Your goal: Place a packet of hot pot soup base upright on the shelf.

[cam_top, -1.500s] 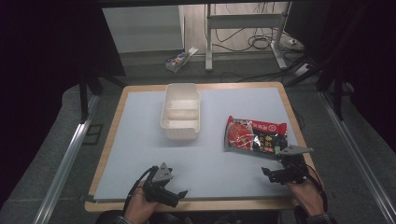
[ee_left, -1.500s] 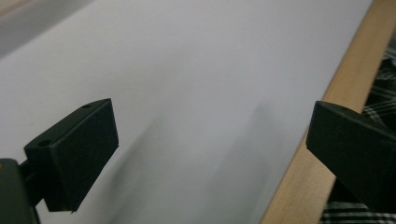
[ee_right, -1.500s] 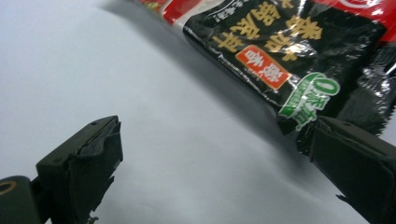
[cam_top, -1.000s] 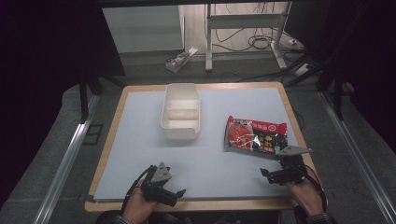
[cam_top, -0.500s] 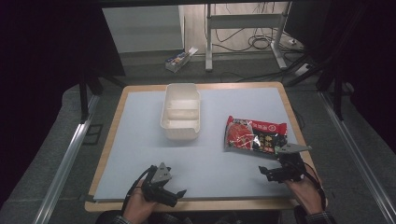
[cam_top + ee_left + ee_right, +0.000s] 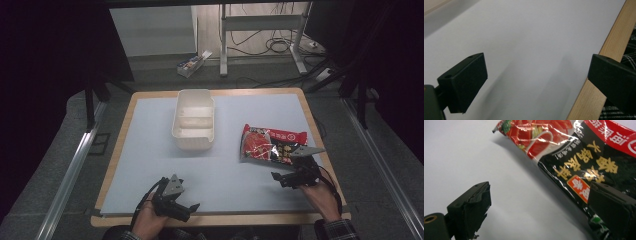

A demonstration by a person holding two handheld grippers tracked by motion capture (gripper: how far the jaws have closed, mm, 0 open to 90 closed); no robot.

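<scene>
The right gripper [image 6: 289, 178], jaws wide and empty, nears the packet [image 6: 584, 157] and should straddle its near edge squarely, while the left gripper [image 6: 176, 207] rests open, holding nothing.

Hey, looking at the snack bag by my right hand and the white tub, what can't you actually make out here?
- Snack bag, right gripper view: its far end is cut off by the top and right edges, and the right claw covers the near corner.
- Snack bag print, high view: too small to read.
- White tub, high view: inner floor partly hidden by its near wall.
</scene>
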